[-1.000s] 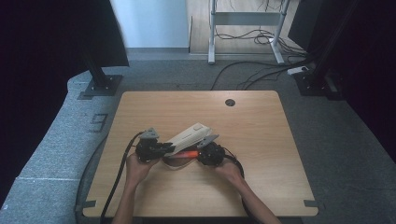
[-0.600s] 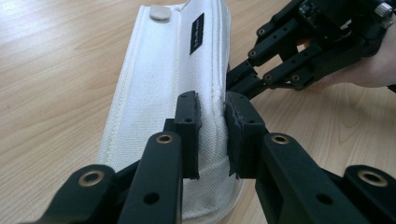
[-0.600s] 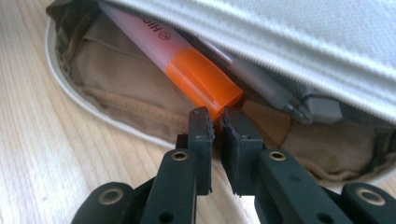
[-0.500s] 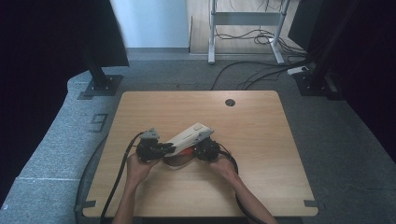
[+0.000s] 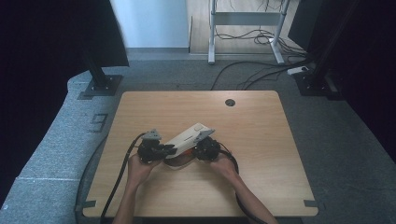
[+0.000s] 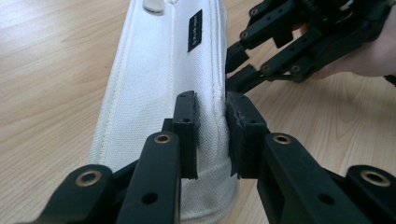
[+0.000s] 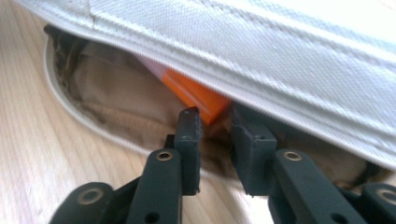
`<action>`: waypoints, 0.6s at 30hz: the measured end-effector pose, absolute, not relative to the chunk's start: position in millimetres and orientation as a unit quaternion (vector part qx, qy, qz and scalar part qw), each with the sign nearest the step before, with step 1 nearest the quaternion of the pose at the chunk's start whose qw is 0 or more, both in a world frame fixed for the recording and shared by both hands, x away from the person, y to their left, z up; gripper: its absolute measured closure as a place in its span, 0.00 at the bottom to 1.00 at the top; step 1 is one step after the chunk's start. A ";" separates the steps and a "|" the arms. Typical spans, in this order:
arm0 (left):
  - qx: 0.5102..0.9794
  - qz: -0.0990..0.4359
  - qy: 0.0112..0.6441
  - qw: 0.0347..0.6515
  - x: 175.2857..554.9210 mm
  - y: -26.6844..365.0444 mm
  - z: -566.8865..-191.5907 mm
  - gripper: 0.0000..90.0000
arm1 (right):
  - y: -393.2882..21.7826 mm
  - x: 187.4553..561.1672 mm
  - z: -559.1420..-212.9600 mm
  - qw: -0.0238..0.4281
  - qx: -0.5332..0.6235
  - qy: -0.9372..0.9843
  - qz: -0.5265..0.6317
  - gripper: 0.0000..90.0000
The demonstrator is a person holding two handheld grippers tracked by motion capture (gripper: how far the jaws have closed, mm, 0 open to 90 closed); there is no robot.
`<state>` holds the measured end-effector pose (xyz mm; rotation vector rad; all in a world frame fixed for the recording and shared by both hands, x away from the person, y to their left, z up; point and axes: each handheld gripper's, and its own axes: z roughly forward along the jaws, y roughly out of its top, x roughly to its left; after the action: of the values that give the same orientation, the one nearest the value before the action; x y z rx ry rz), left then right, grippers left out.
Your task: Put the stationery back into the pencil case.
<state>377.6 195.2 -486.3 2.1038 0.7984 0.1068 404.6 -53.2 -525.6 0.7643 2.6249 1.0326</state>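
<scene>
Jaws of the left gripper (image 6: 212, 135) are clamped on the edge of the white pouch (image 6: 163, 79) on the table (image 5: 261, 126). Right gripper (image 7: 215, 140) jaws, just opening, stand slightly apart at the pouch mouth; its own view shows an orange item (image 7: 198, 98) inside.

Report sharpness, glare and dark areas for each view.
High view: table evenly lit, surroundings nearly black, hands small and soft. Left gripper view: white pouch sharp at the left claw, its far end washed out. Right gripper view: near flap blurred, orange item in shadow inside the opening.
</scene>
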 end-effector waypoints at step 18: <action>0.848 0.048 0.314 0.424 369.2 185.7 -495.7 0.77 | -98.0 397.3 -523.2 0.111 0.283 0.885 0.353 0.58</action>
<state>369.2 185.7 -495.7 2.1217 0.7843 0.1203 397.3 -98.0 -523.2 0.8308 2.5994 1.0368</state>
